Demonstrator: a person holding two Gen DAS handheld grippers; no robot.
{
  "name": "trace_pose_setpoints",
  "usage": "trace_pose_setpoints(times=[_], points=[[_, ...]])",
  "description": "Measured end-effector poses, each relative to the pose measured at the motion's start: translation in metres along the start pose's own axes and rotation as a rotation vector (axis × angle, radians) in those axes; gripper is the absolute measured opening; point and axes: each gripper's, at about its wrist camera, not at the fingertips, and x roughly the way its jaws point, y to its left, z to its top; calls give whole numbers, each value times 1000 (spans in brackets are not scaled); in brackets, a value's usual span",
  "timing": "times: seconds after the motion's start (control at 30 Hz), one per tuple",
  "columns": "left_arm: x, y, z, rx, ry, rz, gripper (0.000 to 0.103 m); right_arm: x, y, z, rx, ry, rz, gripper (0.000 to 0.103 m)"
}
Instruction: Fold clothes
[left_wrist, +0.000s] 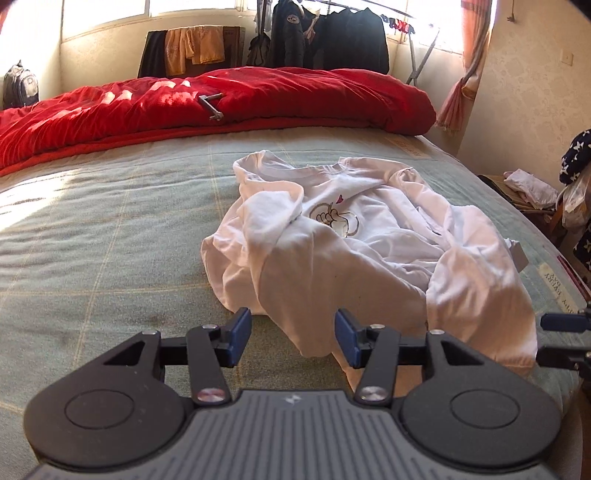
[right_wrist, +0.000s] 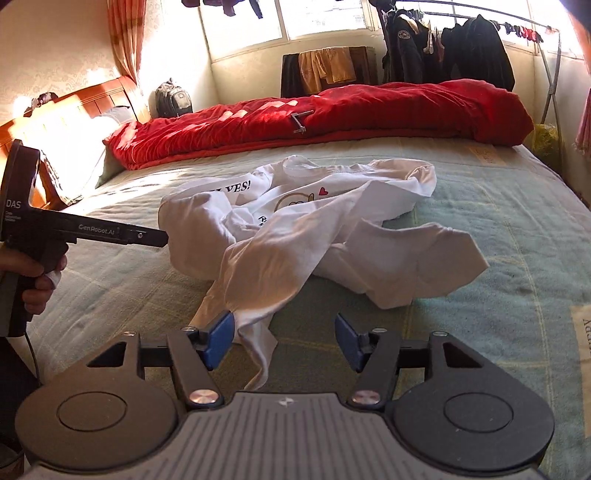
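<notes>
Left tongs (left_wrist: 291, 338): spread wide, nothing between the blue pads, poised low over the near hem of the white T-shirt (left_wrist: 354, 240), probably to get at an edge worth pinching. Right tongs (right_wrist: 284, 341): likewise gaping and gripping nothing, though a twisted tail of the same cloth lies against the left pad and trails down between the jaws. Seen from the right wrist, left unit coming in from the side, gripped by a hand (right_wrist: 35, 280), its tip at the rumpled edge of the shirt.

Shirt itself: crumpled on the green bedspread (left_wrist: 110, 221), print facing up, neckline away from the tongs, sleeves and sides thrown over the chest, not flat and not in any neat fold. Likely wanting spreading before any fold would hold.

Beyond: red quilt (left_wrist: 221, 99) heaped along the far side of the bed, out of the working patch; dark jackets (right_wrist: 450, 48) hanging by the window.
</notes>
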Motion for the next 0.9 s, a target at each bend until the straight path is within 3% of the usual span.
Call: trace_pose_setpoints(times=[0.37, 0.43, 0.53, 0.67, 0.77, 0.8, 0.83, 0.9], points=[[40, 18, -28, -181, -105, -157, 45, -12, 1, -5, 5, -43, 31, 70], [36, 16, -31, -179, -163, -195, 33, -9, 0, -6, 8, -36, 31, 70], [31, 13, -35, -176, -235, -240, 30, -5, 0, -8, 15, -29, 38, 70], [48, 15, -41, -189, -172, -275, 30, 2, 3, -8, 12, -19, 51, 70], [55, 17, -45, -233, -168, -289, 30, 6, 5, -9, 11, -11, 61, 70], [55, 16, -45, -244, -178, -287, 23, 7, 5, -10, 11, -7, 56, 70], [53, 15, -44, -240, -185, -278, 7, 7, 5, -10, 11, -3, 52, 70], [45, 13, -40, -213, -199, -245, 5, 8, 4, -11, 11, 0, 44, 70]])
